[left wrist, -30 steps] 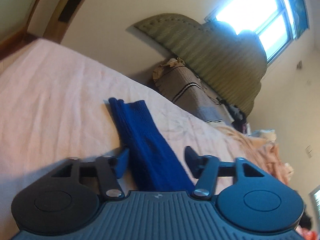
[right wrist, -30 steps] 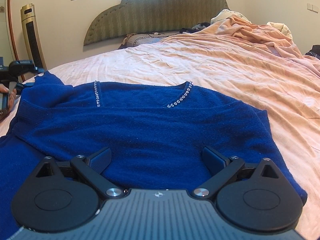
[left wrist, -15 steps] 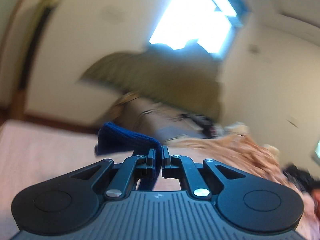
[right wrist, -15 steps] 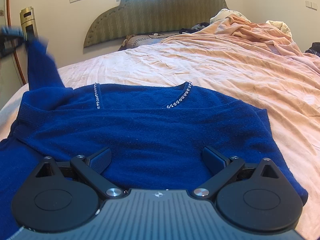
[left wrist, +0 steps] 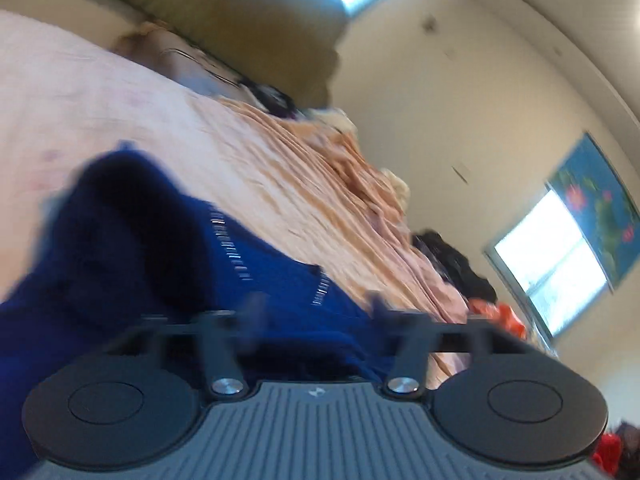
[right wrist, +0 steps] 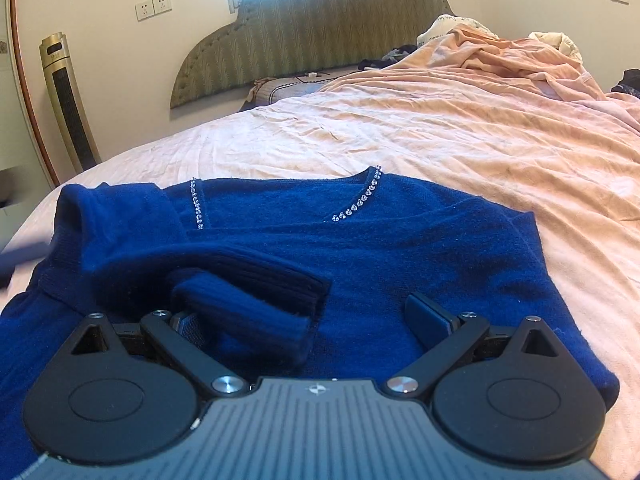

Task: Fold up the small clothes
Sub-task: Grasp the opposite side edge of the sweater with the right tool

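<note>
A wide bed (right wrist: 460,132) with a rumpled peach sheet carries a blue sweater (right wrist: 400,248), spread flat at the near edge towards the bed's left side, its beaded neckline (right wrist: 360,204) facing the headboard (right wrist: 304,40). One ribbed sleeve (right wrist: 256,292) lies folded across the sweater's chest, the cuff resting just in front of the right gripper (right wrist: 316,320), whose jaws stand wide apart, holding nothing. In the blurred left wrist view the left gripper (left wrist: 316,312) hangs above the sweater (left wrist: 140,240), jaws also spread, empty.

Blue sweater (right wrist: 400,248) — sleeve (right wrist: 256,300) folded across
</note>
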